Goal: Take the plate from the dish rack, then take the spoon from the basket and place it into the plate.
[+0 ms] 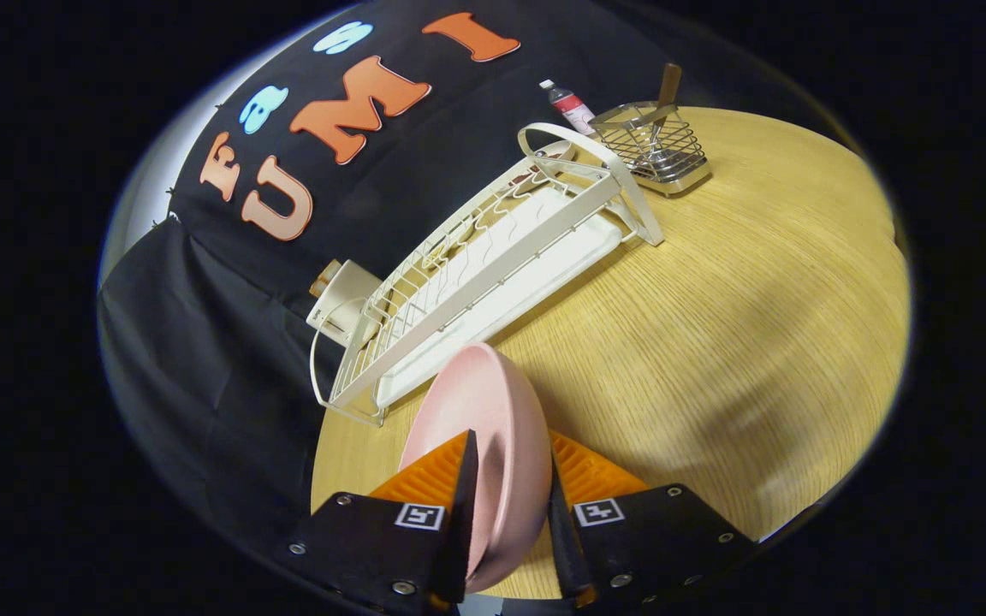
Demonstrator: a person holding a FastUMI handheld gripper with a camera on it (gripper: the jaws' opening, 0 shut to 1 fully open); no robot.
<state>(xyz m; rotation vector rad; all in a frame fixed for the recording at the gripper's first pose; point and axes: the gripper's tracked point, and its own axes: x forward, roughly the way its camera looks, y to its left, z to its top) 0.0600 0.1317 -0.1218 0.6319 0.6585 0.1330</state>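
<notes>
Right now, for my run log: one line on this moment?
gripper: shut on plate | rack: behind | spoon: in basket

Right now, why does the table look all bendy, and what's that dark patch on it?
In the gripper view, the fisheye lens curves the table and dish rack; the dark patch is a soft shadow on the wood; the pink plate, clamped in the gripper, looks oversized because it is close.

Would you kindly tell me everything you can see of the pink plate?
The plate is pale pink, matte, round and deep, almost bowl-like. It stands on edge, held between the fingers of the gripper, which press on both its faces. It sits just in front of the white rack, above the wooden table, out of the rack.
</notes>
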